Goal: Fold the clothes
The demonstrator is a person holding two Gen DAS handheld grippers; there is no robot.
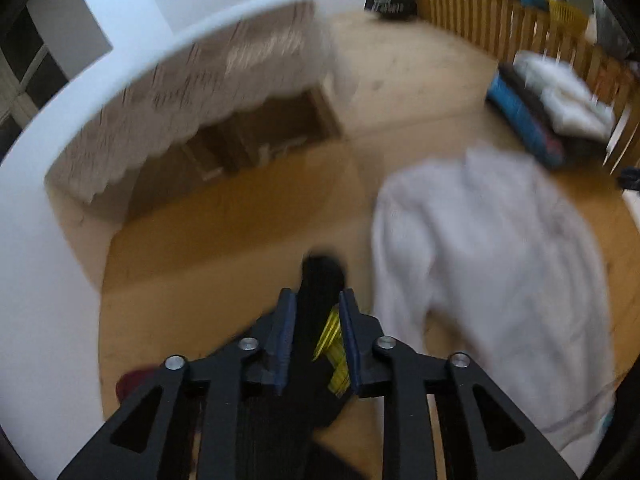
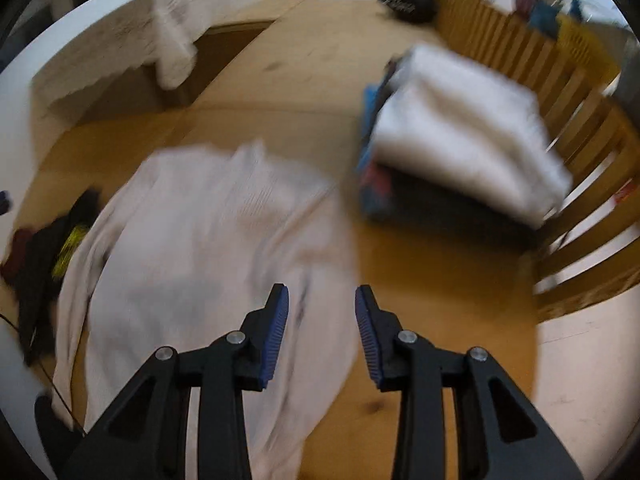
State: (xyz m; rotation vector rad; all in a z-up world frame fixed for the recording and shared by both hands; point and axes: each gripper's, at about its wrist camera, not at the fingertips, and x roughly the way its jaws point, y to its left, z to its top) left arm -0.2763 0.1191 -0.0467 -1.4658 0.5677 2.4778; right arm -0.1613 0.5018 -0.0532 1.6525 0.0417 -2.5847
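On the wooden table (image 2: 420, 280) — white garment (image 2: 208, 240) below both gaping grippers, left (image 1: 318, 320), right (image 2: 322, 320).

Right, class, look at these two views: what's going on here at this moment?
A person holding a gripper in each hand is sorting laundry on a wooden table. A pale garment lies spread and rumpled on it, unfolded. The right gripper hangs open over its edge, holding nothing. The left gripper is above a black garment with a yellow mark; whether it grips is unclear. Folded white items are stacked further back.
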